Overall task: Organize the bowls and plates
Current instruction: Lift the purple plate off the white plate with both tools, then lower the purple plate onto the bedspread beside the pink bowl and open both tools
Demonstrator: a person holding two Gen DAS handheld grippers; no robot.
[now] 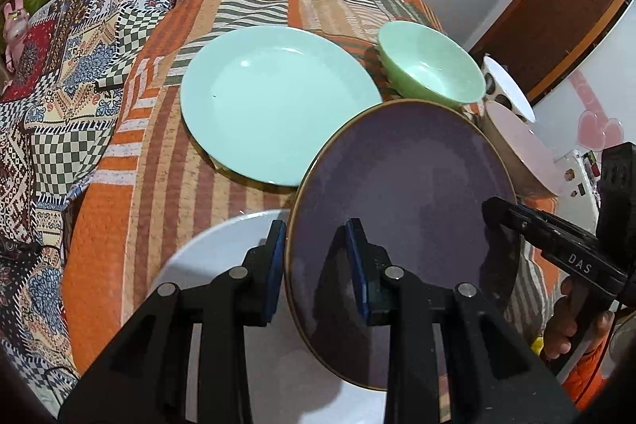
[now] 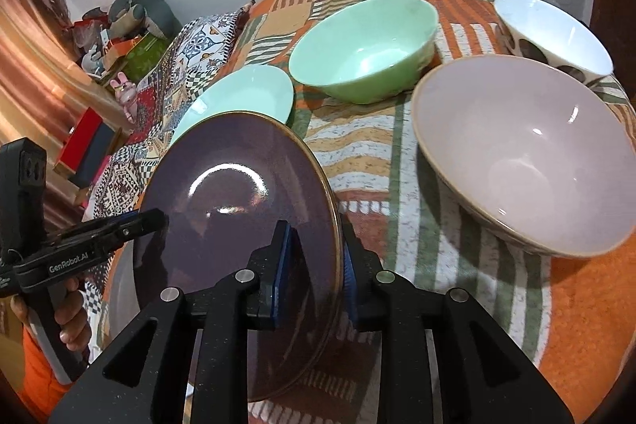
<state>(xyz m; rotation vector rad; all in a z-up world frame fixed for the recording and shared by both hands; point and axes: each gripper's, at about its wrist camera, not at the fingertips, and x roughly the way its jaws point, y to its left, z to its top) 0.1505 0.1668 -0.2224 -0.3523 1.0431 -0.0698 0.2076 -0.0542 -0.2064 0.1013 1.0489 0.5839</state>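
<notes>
A purple plate (image 1: pixel 405 177) (image 2: pixel 238 193) with a thin brown rim hangs tilted above the bed, held from both sides. My left gripper (image 1: pixel 318 265) is shut on its left rim, blue pads on either face. My right gripper (image 2: pixel 318 273) is shut on the opposite rim, and its black fingers (image 1: pixel 501 211) show at the plate's right edge in the left wrist view. Under the purple plate lies a white plate (image 1: pixel 222 265). Beyond it rests a mint plate (image 1: pixel 278 102) (image 2: pixel 254 94). A green bowl (image 1: pixel 433 66) (image 2: pixel 365 46), a pink bowl (image 2: pixel 524 153) and a white spotted bowl (image 2: pixel 556 34) stand to the right.
Everything rests on a bed with an orange, green and brown striped cover (image 1: pixel 159 165). A checked patchwork blanket and pillow (image 1: pixel 79 66) lie along the left side. Toys and boxes (image 2: pixel 127 26) crowd the floor beyond. A person's hand (image 1: pixel 572 320) holds the right gripper's handle.
</notes>
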